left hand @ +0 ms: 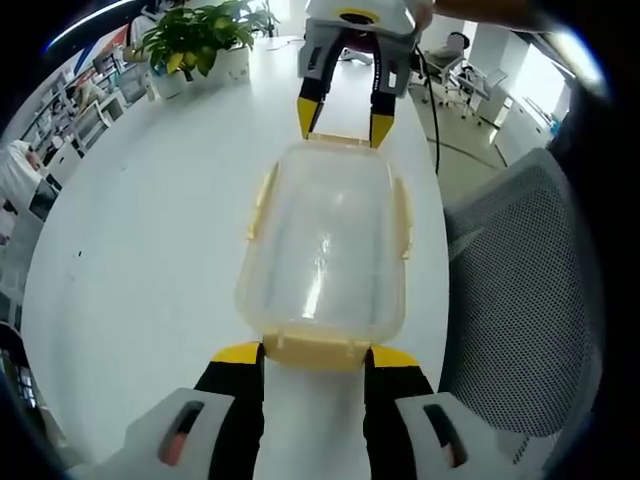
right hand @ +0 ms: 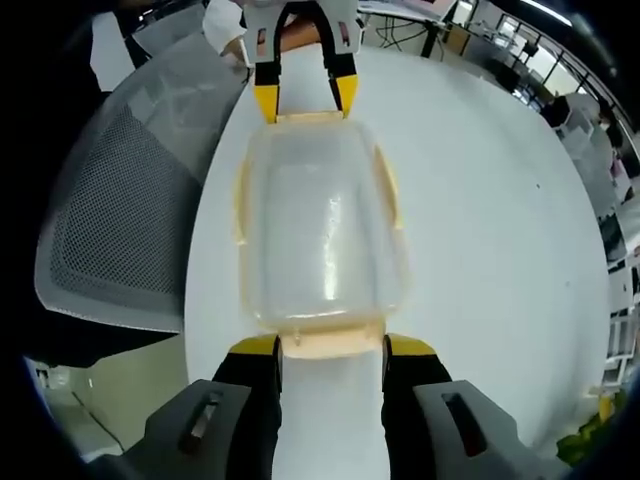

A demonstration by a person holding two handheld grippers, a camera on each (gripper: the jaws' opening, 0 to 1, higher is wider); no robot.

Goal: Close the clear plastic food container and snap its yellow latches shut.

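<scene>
Yellow-tipped black fingers (left hand: 365, 356) of your left gripper (left hand: 314, 355): apart, straddling the near end latch (left hand: 315, 347) of the clear plastic food container (left hand: 325, 250). Right gripper (right hand: 331, 346): fingers likewise apart, flanking the opposite end latch (right hand: 330, 343).

Container: on the white worktop (left hand: 150, 220) near its edge, lid seated, between both grippers.

Step, as judged: press each end latch down squarely, one end braced against the other; side latches (left hand: 403, 215) look unsnapped, so take them afterwards.

Materials: cloudy, glossy, rounded-corner plastic, likely slippery; thin, pale yellow hinged flaps. Grey mesh chair (left hand: 525, 300) alongside.
</scene>
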